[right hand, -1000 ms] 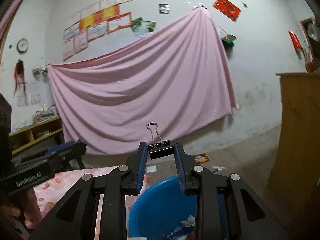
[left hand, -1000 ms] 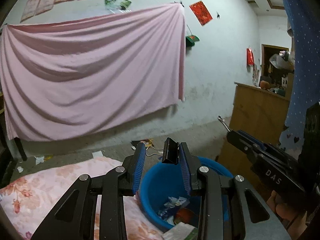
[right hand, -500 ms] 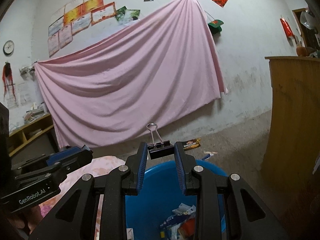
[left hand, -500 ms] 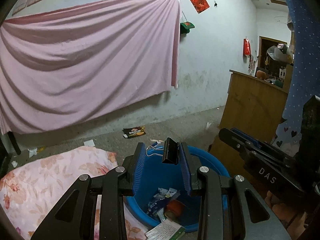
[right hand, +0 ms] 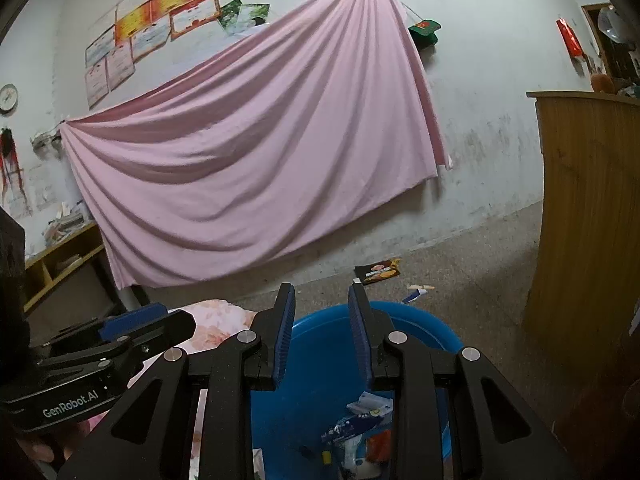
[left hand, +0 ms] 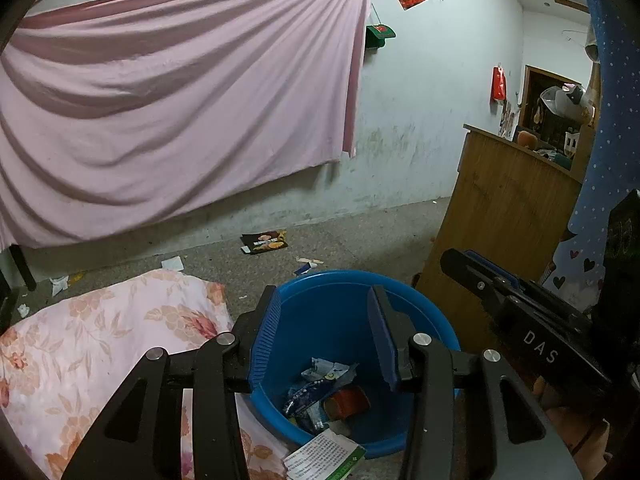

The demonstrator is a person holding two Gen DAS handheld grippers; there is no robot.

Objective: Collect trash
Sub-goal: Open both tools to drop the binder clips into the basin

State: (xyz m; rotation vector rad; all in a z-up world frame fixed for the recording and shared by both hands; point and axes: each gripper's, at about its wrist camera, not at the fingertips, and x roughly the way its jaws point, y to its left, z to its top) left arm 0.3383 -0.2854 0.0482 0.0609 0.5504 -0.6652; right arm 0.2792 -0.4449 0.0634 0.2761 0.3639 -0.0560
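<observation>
Over the blue basin (left hand: 416,300), your left gripper (left hand: 324,344) is spreading its jaws with nothing between them, and your right gripper (right hand: 322,336) stands empty too: both binder clips have gone, presumably dropped among the wrappers (left hand: 320,384) inside; floor litter (left hand: 264,242) remains

A pink sheet (right hand: 256,148) hangs across the wall, filling the upper left — certificates (right hand: 152,36) above it, a clock (right hand: 8,97) at far left. A wooden cabinet (left hand: 500,216) stands right; a floral cushion (left hand: 100,356) lies lower left.
</observation>
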